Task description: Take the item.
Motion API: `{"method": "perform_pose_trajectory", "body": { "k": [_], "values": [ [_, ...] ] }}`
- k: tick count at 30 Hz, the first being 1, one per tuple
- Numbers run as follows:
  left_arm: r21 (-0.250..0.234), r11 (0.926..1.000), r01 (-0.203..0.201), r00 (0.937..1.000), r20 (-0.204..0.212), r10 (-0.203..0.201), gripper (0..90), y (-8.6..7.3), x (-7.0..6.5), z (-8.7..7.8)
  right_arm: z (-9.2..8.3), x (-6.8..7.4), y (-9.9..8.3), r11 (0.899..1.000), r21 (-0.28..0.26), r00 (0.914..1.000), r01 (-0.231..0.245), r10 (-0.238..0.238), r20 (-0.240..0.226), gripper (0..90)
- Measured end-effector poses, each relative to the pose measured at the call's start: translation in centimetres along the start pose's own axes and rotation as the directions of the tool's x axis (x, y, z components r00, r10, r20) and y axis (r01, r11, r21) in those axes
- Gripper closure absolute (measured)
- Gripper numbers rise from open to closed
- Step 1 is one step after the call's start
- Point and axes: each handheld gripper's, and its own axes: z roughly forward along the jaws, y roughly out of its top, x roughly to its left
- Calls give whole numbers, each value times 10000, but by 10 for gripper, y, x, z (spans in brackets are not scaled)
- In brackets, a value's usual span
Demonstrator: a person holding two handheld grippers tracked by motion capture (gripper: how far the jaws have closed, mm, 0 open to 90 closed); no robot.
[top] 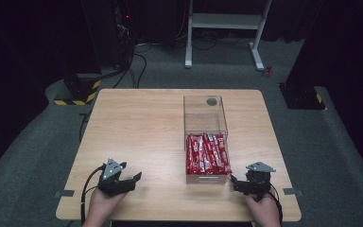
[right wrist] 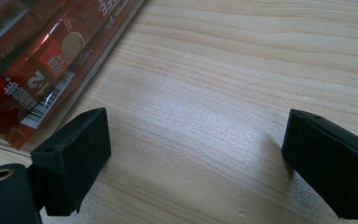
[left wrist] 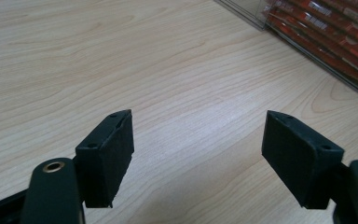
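Dozens of red snack packets [top: 208, 153] lie packed in the near half of a clear plastic box [top: 205, 109] at mid-table, its far half bare. Right gripper [top: 236, 183] sits just beside the box's near corner, jaws wide apart, nothing between them; left gripper [top: 134, 178] waits well off to the side, jaws equally spread over bare table [top: 137, 123]. Risk, I'd say: a careless reach clips the box wall and shoves it.

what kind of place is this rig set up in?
Probably a lab or recording studio, not a home: a lone wooden table on grey carpet, dark curtains around it, hazard-striped stand bases, cables running to equipment behind, and a clear bin of red snack packets.
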Motion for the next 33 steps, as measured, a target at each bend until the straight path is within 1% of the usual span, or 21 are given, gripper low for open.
{"method": "perform_pose_trajectory", "body": {
  "k": [2, 3, 8, 15, 19, 20, 21, 22, 23, 25, 27, 29, 30, 33],
  "values": [
    [-55, 10000, -18, 10000, 46, 19, 256, 3, -4, 1, 0, 0, 0, 10000, 1, 10000, 3, -3, -1, 77],
    [-55, 10000, -18, 10000, 46, 19, 256, 3, -4, 1, 0, 0, 0, 10000, -4, 10000, 10, -10, 1, 77],
    [-146, 9997, -203, 9997, 124, 204, 255, 12, -12, 5, -1, 1, -1, 10000, -2, 10000, 0, 0, -30, 77],
    [-163, 9997, -189, 9994, 270, 194, 265, 18, -15, 10, -1, 1, -1, 10000, -6, 10000, 8, -8, -46, 77],
    [-136, 9994, -308, 9991, 297, 312, 266, 23, -20, 10, -1, 1, -1, 10000, -6, 10000, 8, -8, -45, 77],
    [-148, 9994, -308, 9990, 307, 312, 267, 25, -21, 10, -1, 0, -1, 10000, -9, 10000, 25, -25, -46, 78],
    [-208, 9996, -189, 9991, 369, 197, 267, 27, -22, 9, -1, 0, -1, 10000, -9, 10000, 25, -25, -46, 78],
    [-240, 9996, -178, 9990, 394, 187, 269, 28, -22, 8, -1, 0, -1, 10000, -11, 10000, 21, -21, -51, 78],
    [-297, 9995, -81, 9991, 413, 93, 269, 30, -23, 8, -1, 0, -1, 10000, -11, 10000, 21, -21, -51, 78],
    [-377, 9993, -67, 9991, 427, 83, 270, 35, -27, 8, -1, 0, -1, 10000, -18, 10000, 54, -54, -49, 78],
    [-348, 9992, -205, 9988, 431, 220, 270, 38, -30, 9, -1, 0, -1, 10000, -3, 10000, 45, -45, -55, 78],
    [-332, 9992, -240, 9986, 466, 255, 270, 41, -33, 11, -1, 0, -1, 10000, 2, 10000, 37, -37, -57, 78],
    [-285, 9989, -360, 9982, 469, 374, 271, 43, -34, 11, -1, -1, 0, 10000, -7, 9999, 92, -92, -61, 78],
    [-296, 9988, -398, 9979, 502, 412, 272, 46, -37, 13, -1, -1, -1, 9999, -5, 9998, 130, -130, -120, 79]
  ]
}}
